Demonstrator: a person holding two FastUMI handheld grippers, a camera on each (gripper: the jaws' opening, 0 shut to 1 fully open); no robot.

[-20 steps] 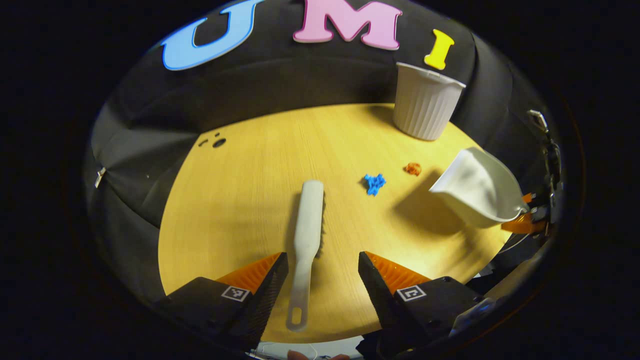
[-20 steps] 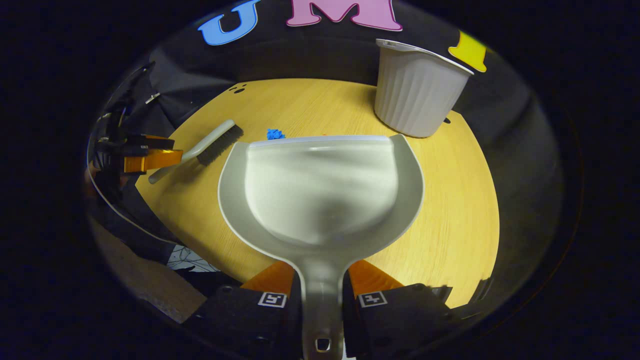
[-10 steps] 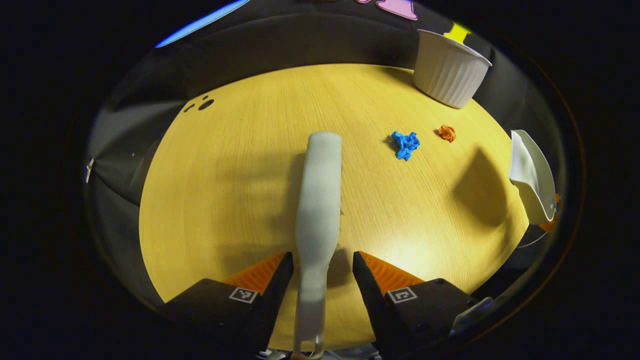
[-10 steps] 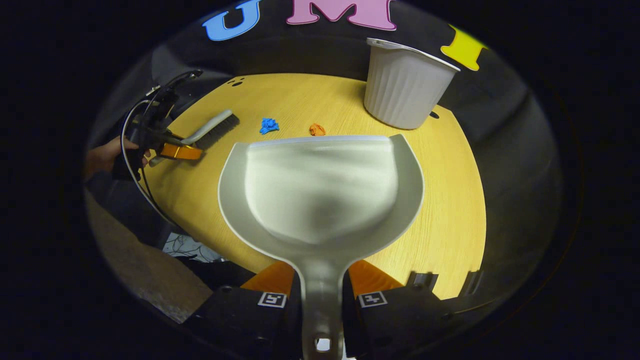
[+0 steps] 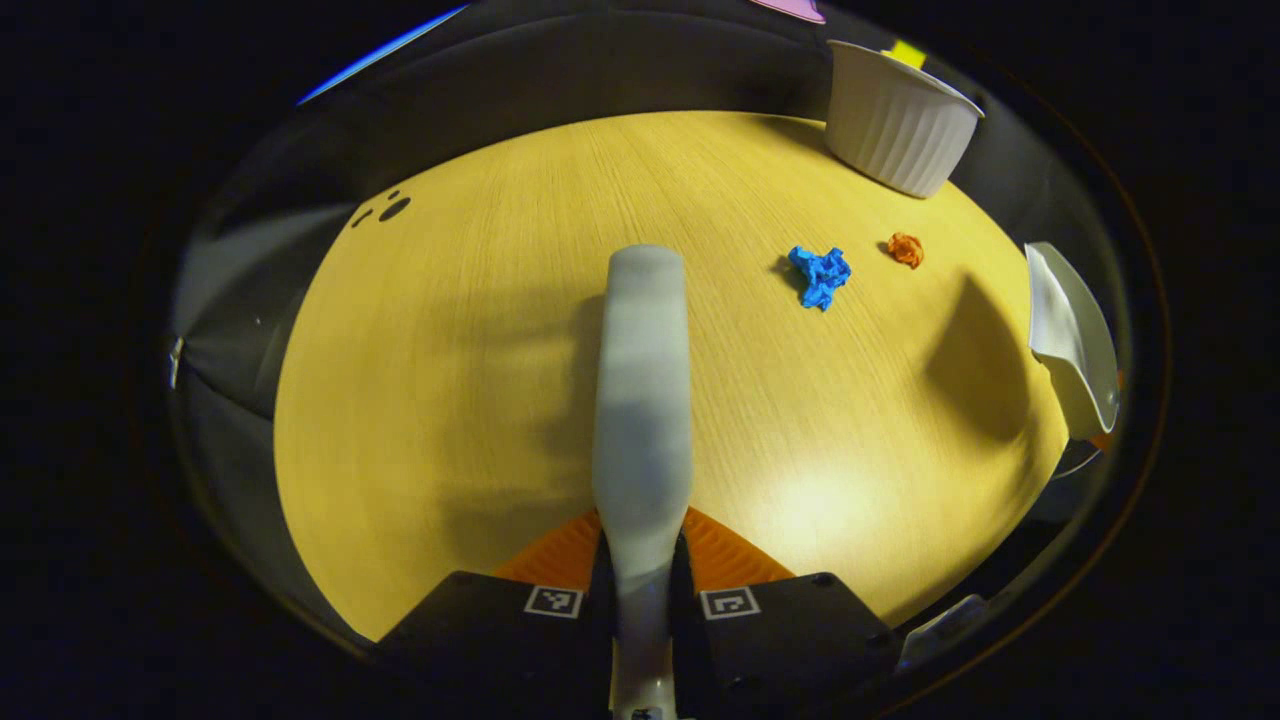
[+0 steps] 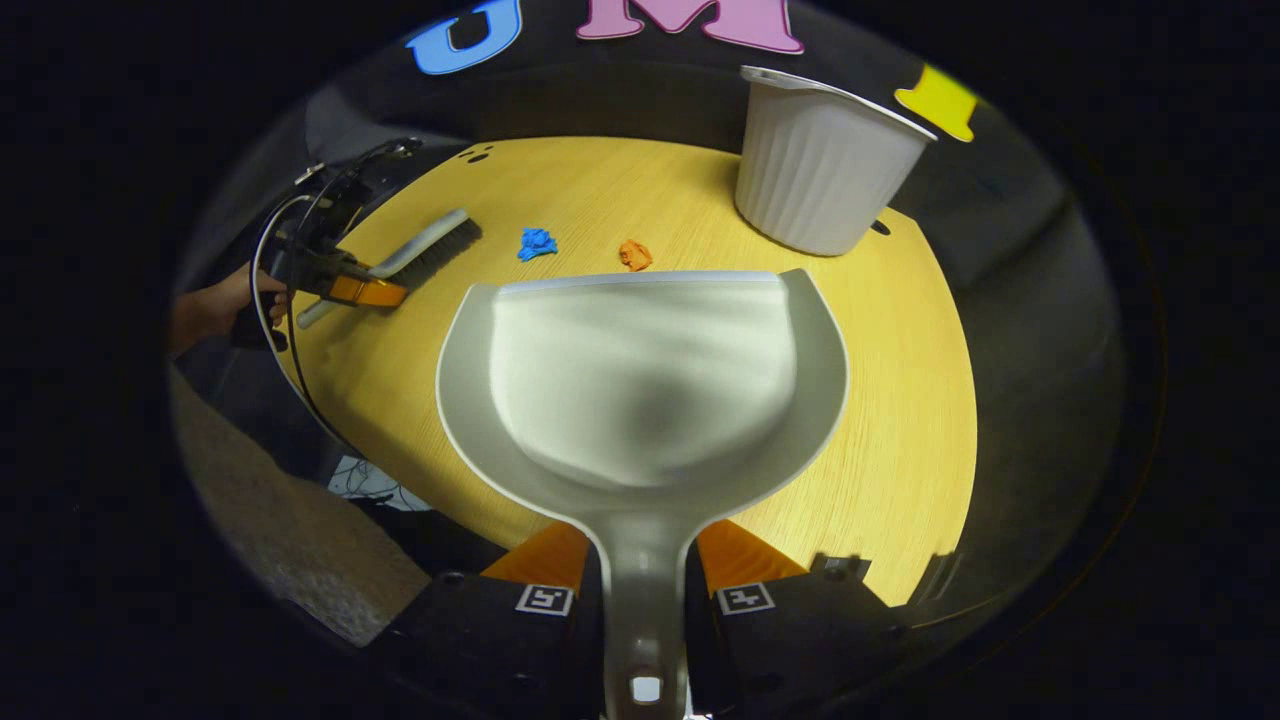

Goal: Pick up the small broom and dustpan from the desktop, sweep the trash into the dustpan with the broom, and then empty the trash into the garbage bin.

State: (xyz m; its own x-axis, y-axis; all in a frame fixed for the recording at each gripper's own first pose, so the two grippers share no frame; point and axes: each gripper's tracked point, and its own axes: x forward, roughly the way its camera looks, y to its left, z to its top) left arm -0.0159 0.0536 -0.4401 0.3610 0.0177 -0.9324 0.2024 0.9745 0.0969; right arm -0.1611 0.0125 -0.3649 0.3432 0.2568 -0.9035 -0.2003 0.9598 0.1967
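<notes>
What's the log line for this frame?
left gripper: shut on broom | right gripper: shut on dustpan | trash unswept

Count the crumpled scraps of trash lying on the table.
2. A blue scrap lies out on the table, ahead of the broom. A smaller orange scrap sits apart beside it, nearer the white bin. The dustpan could hide more.

White ribbed bin [image 6: 822, 170], blue scrap [image 5: 820, 275], orange scrap [image 5: 905, 249], yellow woodgrain table [image 5: 450, 350]
</notes>
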